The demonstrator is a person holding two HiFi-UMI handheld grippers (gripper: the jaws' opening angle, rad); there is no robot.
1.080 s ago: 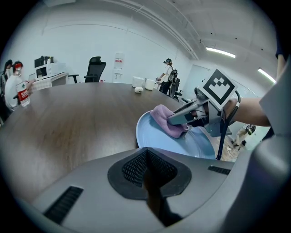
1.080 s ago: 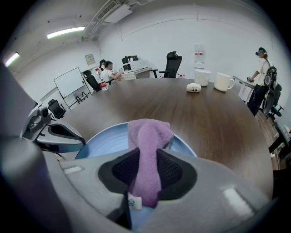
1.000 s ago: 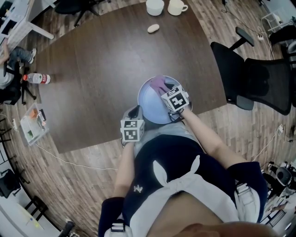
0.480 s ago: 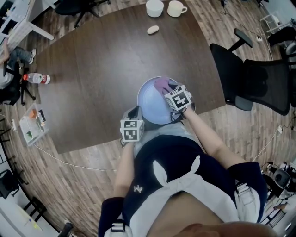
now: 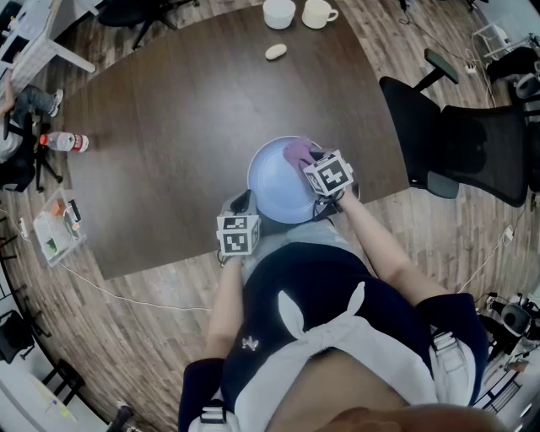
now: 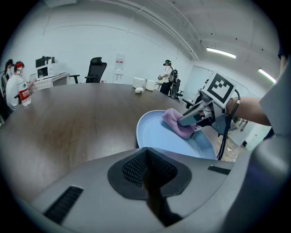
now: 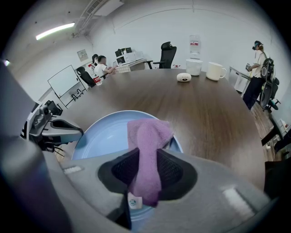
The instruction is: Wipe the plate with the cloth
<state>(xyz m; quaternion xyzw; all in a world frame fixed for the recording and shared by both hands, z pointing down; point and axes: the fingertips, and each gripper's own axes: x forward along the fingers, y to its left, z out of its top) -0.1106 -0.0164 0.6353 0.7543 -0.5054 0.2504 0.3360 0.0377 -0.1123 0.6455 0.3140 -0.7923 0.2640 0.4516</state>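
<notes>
Gripping the purple cloth point(image 7: 148, 134), the right gripper point(image 7: 146, 159) has its jaws clamped on the middle of the fabric. The cloth runs lengthwise between the two black pads. A small white tag point(image 7: 132, 200) shows at its lower end, on the near side of the jaws. The free upper end is bunched and lies on the light blue plate point(image 7: 102, 132). In the head view this contact point is on the far right part of the plate, close to the rim. The right gripper's marker cube point(image 5: 329, 175) sits above the plate's right rim.

The plate rests flat on the dark wooden table point(image 5: 186, 126), near the table edge closest to the person.

The left gripper point(image 6: 145, 154) has its jaws closed together, pad against pad, with nothing between them. Its tip points at the near left rim of the plate and is just beside it. Contact with the rim cannot be confirmed from any view.

Other items on the table are well apart from the plate:
- A white cup point(image 5: 279, 12) and a white mug point(image 5: 319, 12) stand side by side at the far edge.
- A small pale object point(image 5: 275, 51) lies just in front of them.
- A bottle point(image 5: 66, 143) with a red label stands at the left edge.

A black office chair point(image 5: 460, 143) stands to the right of the table
</notes>
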